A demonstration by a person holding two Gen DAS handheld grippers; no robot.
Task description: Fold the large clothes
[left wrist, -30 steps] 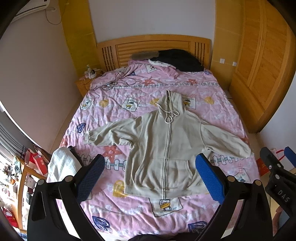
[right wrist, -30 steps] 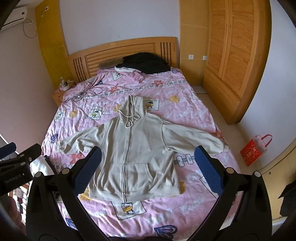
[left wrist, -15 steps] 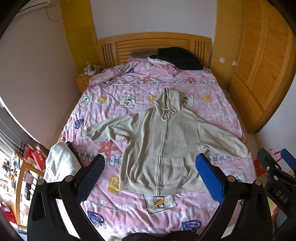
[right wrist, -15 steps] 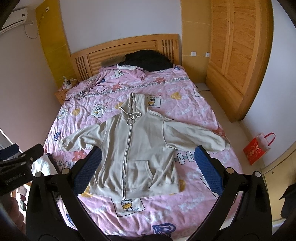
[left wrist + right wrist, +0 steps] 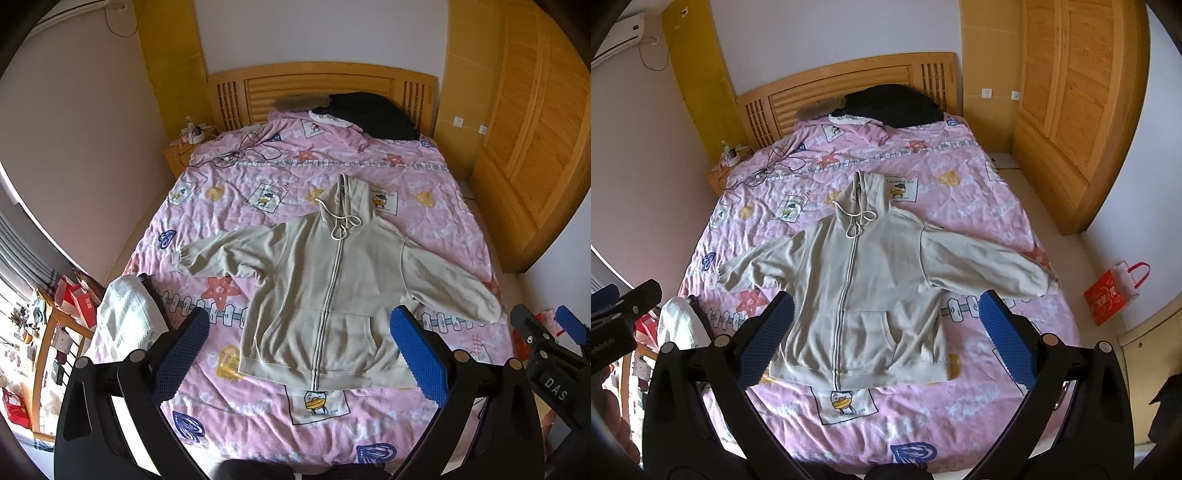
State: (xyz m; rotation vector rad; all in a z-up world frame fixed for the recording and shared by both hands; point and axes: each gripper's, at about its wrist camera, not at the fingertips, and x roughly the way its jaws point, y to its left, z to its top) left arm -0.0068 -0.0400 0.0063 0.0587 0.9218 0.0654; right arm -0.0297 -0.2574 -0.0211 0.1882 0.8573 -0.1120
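Hoodie [image 5: 325, 295] lies flat, front up, zip closed, on the pink bedspread [image 5: 258, 177], in the half nearer the foot of the bed. Hood [image 5: 347, 199] points toward the headboard [image 5: 321, 79], hem runs parallel w/ the foot edge, just short of it. Both sleeves spread out sideways: left sleeve [image 5: 221, 254] reaches toward the left edge of the bed, right sleeve [image 5: 990, 266] ends w/ its cuff right at the right edge. Drawstring sits in a loose knot below the hood.

Progress, as a judgement: nothing folded yet. Garment is only laid out & smoothed, so prep looks done; sleeves, sides & the bottom-to-top fold are all left.

Left gripper [image 5: 299, 354] hangs above the foot of the bed, jaws wide apart, nothing between the blue pads. Right gripper [image 5: 886, 332] same: wide, empty, well above the cloth. Neither touches the hoodie.

Around it: dark clothes [image 5: 369, 114] piled at the head end by the headboard, cables [image 5: 251, 147] near the head-left corner, a white towel [image 5: 125, 317] over sth beside the left edge, wooden wardrobe [image 5: 1082, 110] along the right wall, red bag [image 5: 1115, 295] on the floor to the right.
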